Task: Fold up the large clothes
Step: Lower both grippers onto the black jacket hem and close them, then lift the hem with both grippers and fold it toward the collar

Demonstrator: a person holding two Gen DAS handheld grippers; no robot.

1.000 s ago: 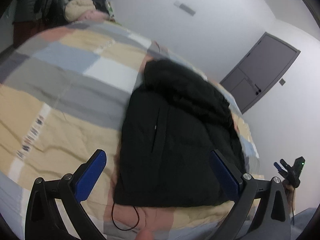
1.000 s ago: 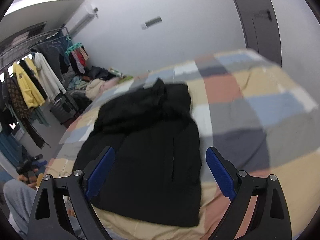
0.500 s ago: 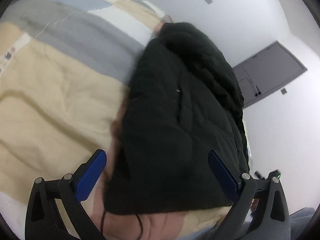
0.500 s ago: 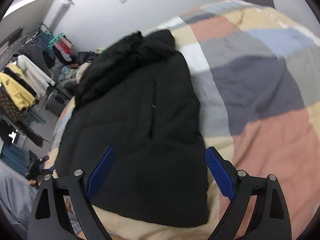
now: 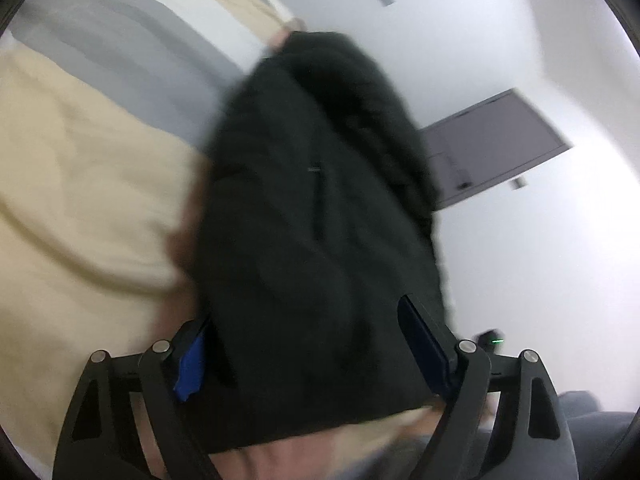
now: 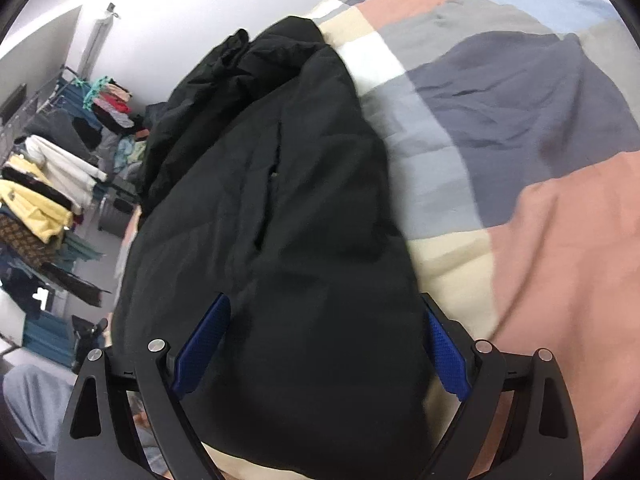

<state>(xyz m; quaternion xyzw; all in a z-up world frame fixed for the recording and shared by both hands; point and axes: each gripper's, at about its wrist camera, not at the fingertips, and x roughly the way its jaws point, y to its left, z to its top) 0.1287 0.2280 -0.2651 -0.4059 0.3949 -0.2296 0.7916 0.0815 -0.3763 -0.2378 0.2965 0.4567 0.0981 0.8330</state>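
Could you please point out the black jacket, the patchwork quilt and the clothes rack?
black jacket (image 6: 280,240): right wrist view, front panel.
patchwork quilt (image 6: 560,240): right wrist view, pink patch.
clothes rack (image 6: 44,196): right wrist view, yellow garment.

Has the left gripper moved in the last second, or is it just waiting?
Yes. The left gripper has moved forward and down toward the black jacket on the bed; its open fingers now straddle the jacket's near hem.

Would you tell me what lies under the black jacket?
The black jacket rests on the patchwork bedcover, visible all around it. Anything directly beneath the jacket is hidden.
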